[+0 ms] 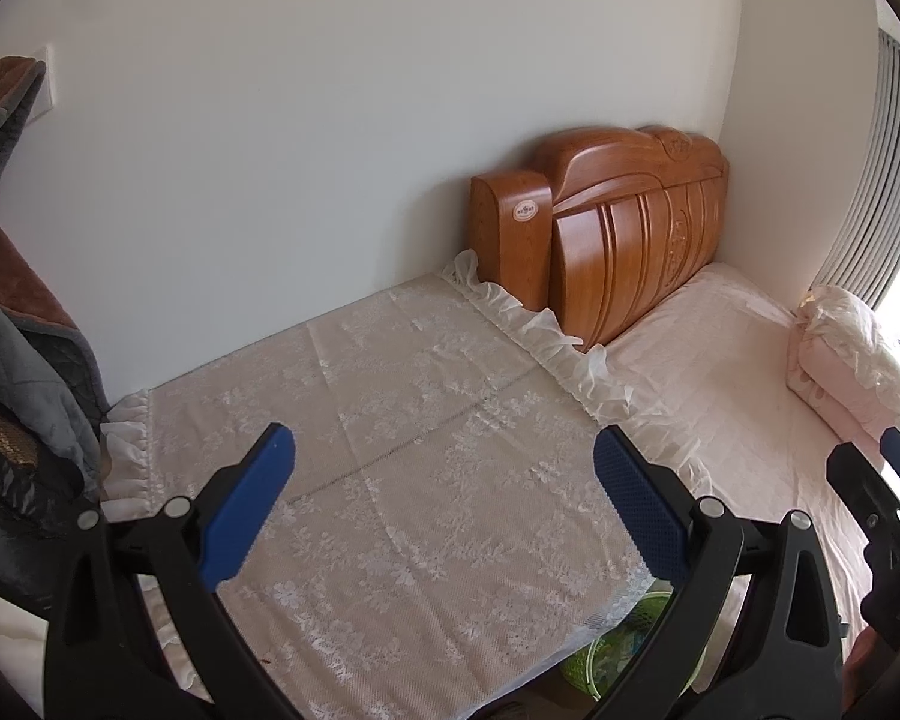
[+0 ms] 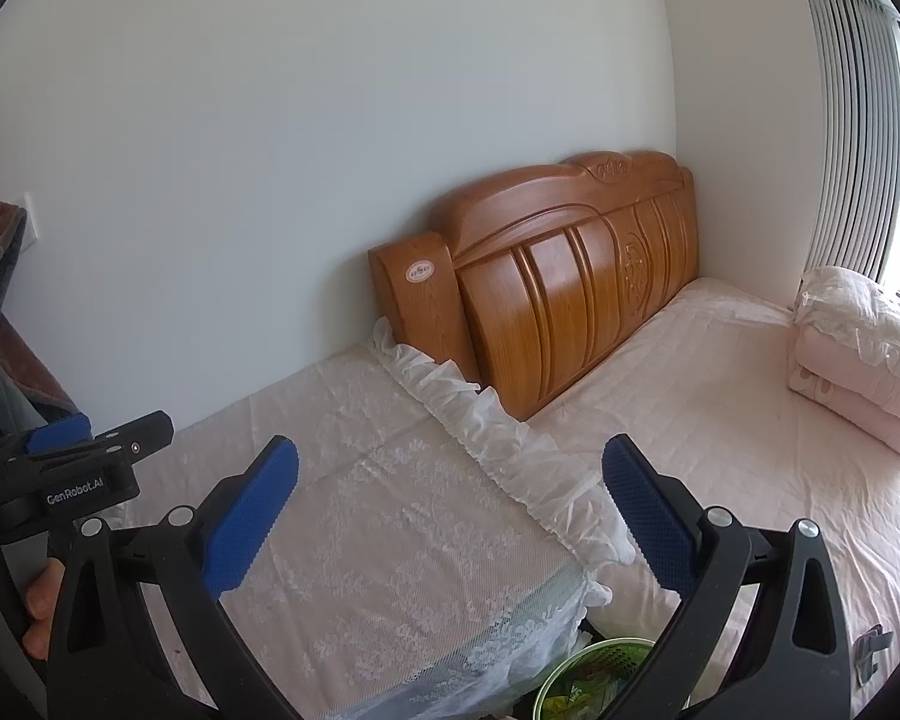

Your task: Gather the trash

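- The left gripper (image 1: pixel 444 468) has black plastic arms and blue, dimpled pads (image 1: pixel 639 510); its jaws stand wide apart with nothing between them, over a lace cloth (image 1: pixel 390 420).
- The right gripper (image 2: pixel 450 480) is built the same, jaws likewise spread and empty, above the cloth's near right corner.
- The cloth is white, thin and floral-patterned, with a gathered frill (image 1: pixel 546 330) along its right and left edges; what it covers is hidden.
- A green bin (image 2: pixel 600 678) of perforated plastic, round-rimmed, sits low between the cloth's corner and the bed (image 2: pixel 720 396), partly cut off by the right gripper's arm; crumpled wrappers show inside, too small to read.
- A small dark scrap (image 2: pixel 870 648) lies on the bed's near right edge; its kind is unclear.
- The bed has a pale pink, quilted sheet; a folded pink quilt (image 2: pixel 858 360) rests at the far right.
- The headboard (image 2: pixel 570 276) is carved, glossy orange-brown wood with curved ribs and a round sticker, illegible.
- Grey and brown clothes (image 1: pixel 24 300) hang at the left, cut by the frame.
- Ribbed grey blinds (image 2: pixel 852 120) stand at the far right beside glare from a window.
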`<act>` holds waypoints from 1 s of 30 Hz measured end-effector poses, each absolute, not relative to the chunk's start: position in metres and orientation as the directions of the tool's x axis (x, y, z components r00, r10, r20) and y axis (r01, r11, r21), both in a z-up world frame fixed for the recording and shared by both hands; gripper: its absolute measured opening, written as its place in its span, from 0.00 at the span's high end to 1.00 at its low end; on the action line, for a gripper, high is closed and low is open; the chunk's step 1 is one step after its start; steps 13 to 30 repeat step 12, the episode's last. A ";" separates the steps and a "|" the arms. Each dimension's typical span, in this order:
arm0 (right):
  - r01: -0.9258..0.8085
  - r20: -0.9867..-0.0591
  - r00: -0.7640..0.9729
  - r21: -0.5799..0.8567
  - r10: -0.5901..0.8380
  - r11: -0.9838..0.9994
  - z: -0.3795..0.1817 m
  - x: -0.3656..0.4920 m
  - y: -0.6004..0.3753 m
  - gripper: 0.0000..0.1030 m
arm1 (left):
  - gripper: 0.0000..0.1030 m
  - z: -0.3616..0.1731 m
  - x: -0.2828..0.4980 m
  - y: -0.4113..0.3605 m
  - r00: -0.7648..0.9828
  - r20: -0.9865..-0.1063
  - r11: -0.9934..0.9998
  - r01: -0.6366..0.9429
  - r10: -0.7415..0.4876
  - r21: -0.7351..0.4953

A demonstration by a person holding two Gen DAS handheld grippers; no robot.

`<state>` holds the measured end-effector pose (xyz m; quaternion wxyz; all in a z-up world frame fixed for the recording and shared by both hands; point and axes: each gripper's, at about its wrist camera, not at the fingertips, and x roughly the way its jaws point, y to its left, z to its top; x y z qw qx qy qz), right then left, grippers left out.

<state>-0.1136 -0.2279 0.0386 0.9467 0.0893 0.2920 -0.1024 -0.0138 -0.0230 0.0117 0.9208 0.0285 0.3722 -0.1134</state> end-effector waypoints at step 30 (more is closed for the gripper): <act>0.243 -0.583 0.800 0.106 -0.137 0.964 0.034 -0.115 -0.224 0.02 | 0.07 0.000 -0.008 -0.021 0.650 -0.739 0.977 0.206 -0.175 -0.050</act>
